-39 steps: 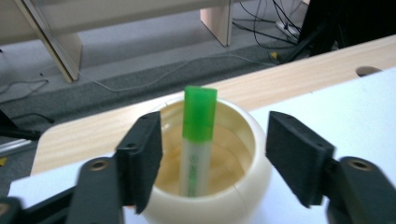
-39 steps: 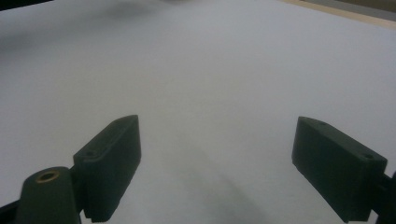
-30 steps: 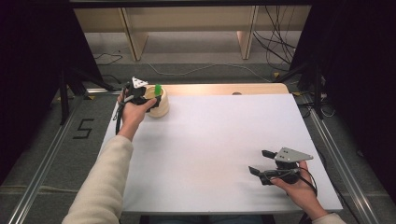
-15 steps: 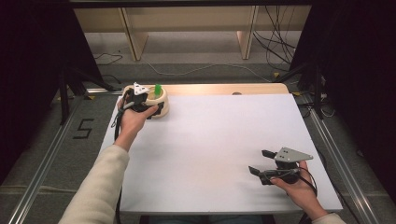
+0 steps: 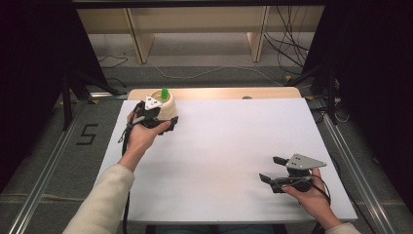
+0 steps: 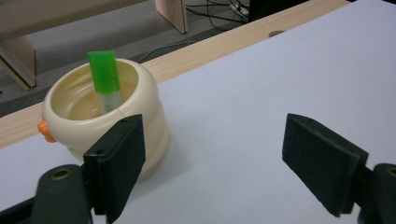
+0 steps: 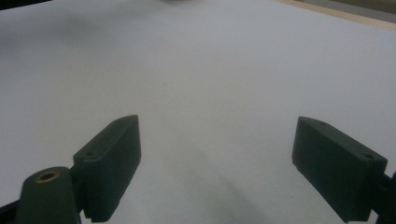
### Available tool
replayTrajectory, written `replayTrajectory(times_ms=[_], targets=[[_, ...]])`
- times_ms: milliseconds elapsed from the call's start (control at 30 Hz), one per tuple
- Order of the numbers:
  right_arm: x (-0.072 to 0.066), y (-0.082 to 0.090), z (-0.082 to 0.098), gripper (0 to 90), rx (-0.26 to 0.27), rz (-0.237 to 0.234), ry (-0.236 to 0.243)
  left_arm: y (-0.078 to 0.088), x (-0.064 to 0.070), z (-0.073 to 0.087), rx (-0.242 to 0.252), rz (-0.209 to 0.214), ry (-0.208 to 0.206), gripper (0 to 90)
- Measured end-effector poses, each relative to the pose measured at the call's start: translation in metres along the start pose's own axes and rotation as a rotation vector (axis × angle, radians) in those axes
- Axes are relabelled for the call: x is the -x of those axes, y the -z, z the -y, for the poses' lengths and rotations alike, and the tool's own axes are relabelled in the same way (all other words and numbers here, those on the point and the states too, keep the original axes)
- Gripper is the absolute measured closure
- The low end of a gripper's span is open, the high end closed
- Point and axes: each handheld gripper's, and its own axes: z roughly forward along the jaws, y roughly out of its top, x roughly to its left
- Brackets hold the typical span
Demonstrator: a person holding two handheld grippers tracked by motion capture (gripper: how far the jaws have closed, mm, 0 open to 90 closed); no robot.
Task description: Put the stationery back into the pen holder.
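Two tools sitting over the white table. Left tool is hanging just beside the cream cup, jaws wide and just been opening, nothing between them; the cup is sitting left of and slightly ahead of its left jaw. Green marker is standing tilted inside the cup. Right tool is resting released, well apart from the cup, bare table ahead.
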Motion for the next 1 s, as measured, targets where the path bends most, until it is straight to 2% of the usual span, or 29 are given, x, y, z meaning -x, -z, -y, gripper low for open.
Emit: replayTrajectory(times_ms=[300, 1000], targets=[[0.0, 0.0, 0.0, 16.4, 0.003, 0.0, 0.005, 0.009, 0.017, 0.007, -0.007, 0.036, -0.023, 21.5], [-0.001, 0.0, 0.0, 16.3, -0.001, -0.002, 0.003, 0.029, 0.058, 0.036, -0.031, 0.125, -0.117, 21.3]])
